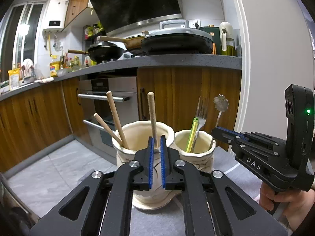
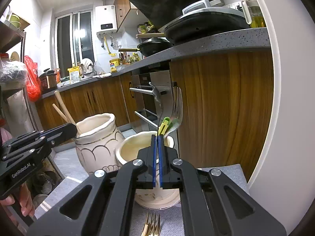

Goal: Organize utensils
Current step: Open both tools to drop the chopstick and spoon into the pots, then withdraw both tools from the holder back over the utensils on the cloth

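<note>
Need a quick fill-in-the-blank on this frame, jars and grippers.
The larger jar holds ___ wooden handles.
The fork stands in the ___ jar.
The right gripper has its jaws ___.
Missing words: three; smaller; shut.

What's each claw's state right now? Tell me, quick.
Left claw: open, wooden stick between its pads, not pressed.
Right claw: shut; whether it pinches the spoon by its stem cannot be told.
</note>
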Demonstrator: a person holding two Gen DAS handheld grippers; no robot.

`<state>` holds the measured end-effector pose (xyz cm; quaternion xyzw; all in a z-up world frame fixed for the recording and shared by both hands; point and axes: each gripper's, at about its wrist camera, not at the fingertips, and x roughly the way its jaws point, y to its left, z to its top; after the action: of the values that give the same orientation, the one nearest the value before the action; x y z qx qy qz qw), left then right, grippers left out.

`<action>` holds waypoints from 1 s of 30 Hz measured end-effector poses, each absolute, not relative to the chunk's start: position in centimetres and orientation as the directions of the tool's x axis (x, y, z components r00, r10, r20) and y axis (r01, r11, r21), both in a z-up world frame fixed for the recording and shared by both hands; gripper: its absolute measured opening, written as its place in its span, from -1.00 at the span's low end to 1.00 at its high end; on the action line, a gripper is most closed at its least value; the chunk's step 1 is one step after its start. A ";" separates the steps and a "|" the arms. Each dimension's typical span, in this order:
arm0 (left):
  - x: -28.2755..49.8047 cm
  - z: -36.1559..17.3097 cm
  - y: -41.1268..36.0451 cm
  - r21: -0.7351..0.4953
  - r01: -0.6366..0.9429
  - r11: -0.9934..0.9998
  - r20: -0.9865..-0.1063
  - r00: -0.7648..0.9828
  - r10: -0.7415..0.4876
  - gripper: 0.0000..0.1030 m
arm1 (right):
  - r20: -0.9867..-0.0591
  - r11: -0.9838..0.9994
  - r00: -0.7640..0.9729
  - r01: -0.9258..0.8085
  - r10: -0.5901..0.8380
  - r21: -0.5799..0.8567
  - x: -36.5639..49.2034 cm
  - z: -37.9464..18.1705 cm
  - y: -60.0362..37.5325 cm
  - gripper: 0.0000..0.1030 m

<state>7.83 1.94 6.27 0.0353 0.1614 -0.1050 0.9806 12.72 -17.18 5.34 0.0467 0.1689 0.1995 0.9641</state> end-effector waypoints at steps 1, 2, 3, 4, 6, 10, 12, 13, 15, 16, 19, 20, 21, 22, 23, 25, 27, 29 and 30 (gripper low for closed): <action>7.7 6.3 2.0 0.032 0.217 0.976 -0.322 0.926 -0.196 -0.67 | -0.307 0.916 0.863 -0.369 0.401 0.159 12.7 5.3 -17.2 -0.91; 7.6 6.3 2.1 0.031 0.214 0.976 -0.317 0.928 -0.194 -0.58 | -0.306 0.916 0.864 -0.368 0.401 0.160 12.7 5.4 -17.2 -0.81; 7.6 6.3 2.1 0.033 0.213 0.977 -0.314 0.930 -0.192 -0.49 | -0.303 0.915 0.864 -0.368 0.401 0.162 12.6 5.4 -17.3 -0.74; 7.5 6.3 2.2 0.031 0.214 0.976 -0.311 0.931 -0.194 -0.45 | -0.299 0.914 0.864 -0.370 0.405 0.169 12.5 5.4 -17.3 -0.56; 7.2 6.4 2.3 0.031 0.215 0.976 -0.299 0.934 -0.196 -0.29 | -0.290 0.912 0.866 -0.371 0.407 0.175 12.3 5.6 -17.5 -0.44; 6.8 6.5 2.2 0.033 0.221 0.975 -0.293 0.935 -0.202 -0.09 | -0.276 0.914 0.873 -0.364 0.401 0.178 11.8 6.0 -17.9 -0.10; 6.3 6.6 2.1 0.028 0.223 0.974 -0.283 0.937 -0.206 0.15 | -0.274 0.915 0.876 -0.356 0.398 0.189 11.6 6.2 -18.3 0.12; 6.0 6.7 2.2 0.023 0.223 0.974 -0.277 0.938 -0.209 0.21 | -0.273 0.915 0.877 -0.352 0.395 0.196 11.5 6.4 -18.6 0.18; 5.5 6.9 2.1 0.018 0.225 0.974 -0.268 0.940 -0.212 0.49 | -0.268 0.916 0.881 -0.340 0.389 0.214 11.2 6.7 -19.4 0.33; 5.0 6.9 2.1 0.018 0.221 0.975 -0.257 0.944 -0.209 0.57 | -0.264 0.916 0.884 -0.334 0.387 0.223 11.0 6.7 -19.9 0.50; 4.1 7.2 2.0 0.011 0.215 0.977 -0.241 0.948 -0.206 0.84 | -0.255 0.917 0.893 -0.308 0.371 0.256 10.5 7.0 -21.2 0.86; 3.5 7.3 2.1 0.002 0.212 0.977 -0.230 0.951 -0.206 0.87 | -0.253 0.916 0.895 -0.300 0.367 0.265 10.3 7.0 -21.7 0.91; 3.2 7.3 2.1 -0.004 0.212 0.977 -0.224 0.952 -0.208 0.90 | -0.255 0.918 0.899 -0.285 0.356 0.275 10.1 6.9 -22.2 0.91; 2.8 7.4 2.0 -0.007 0.212 0.977 -0.220 0.953 -0.209 0.90 | -0.258 0.920 0.902 -0.274 0.347 0.279 10.1 6.8 -22.6 0.91; 2.6 7.5 1.9 -0.005 0.211 0.978 -0.220 0.953 -0.207 0.90 | -0.264 0.923 0.904 -0.259 0.335 0.284 10.0 6.6 -23.1 0.91; 2.1 7.4 1.7 0.005 0.207 0.978 -0.231 0.952 -0.201 0.90 | -0.271 0.926 0.908 -0.238 0.319 0.292 9.7 6.3 -24.0 0.90; 1.9 7.2 1.5 0.012 0.208 0.978 -0.240 0.950 -0.199 0.90 | -0.280 0.930 0.912 -0.215 0.300 0.297 9.4 6.0 -24.8 0.91; 1.5 6.8 1.2 0.027 0.201 0.979 -0.249 0.950 -0.188 0.90 | -0.288 0.934 0.914 -0.200 0.287 0.295 9.0 5.8 -25.3 0.91; 1.3 6.6 1.1 0.034 0.196 0.980 -0.254 0.950 -0.181 0.90 | -0.292 0.937 0.915 -0.193 0.280 0.292 8.8 5.7 -25.6 0.91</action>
<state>1.35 1.08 6.61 0.0293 0.1256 -0.0954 0.9871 8.83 -25.56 5.68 0.1294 0.1669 0.1219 0.9698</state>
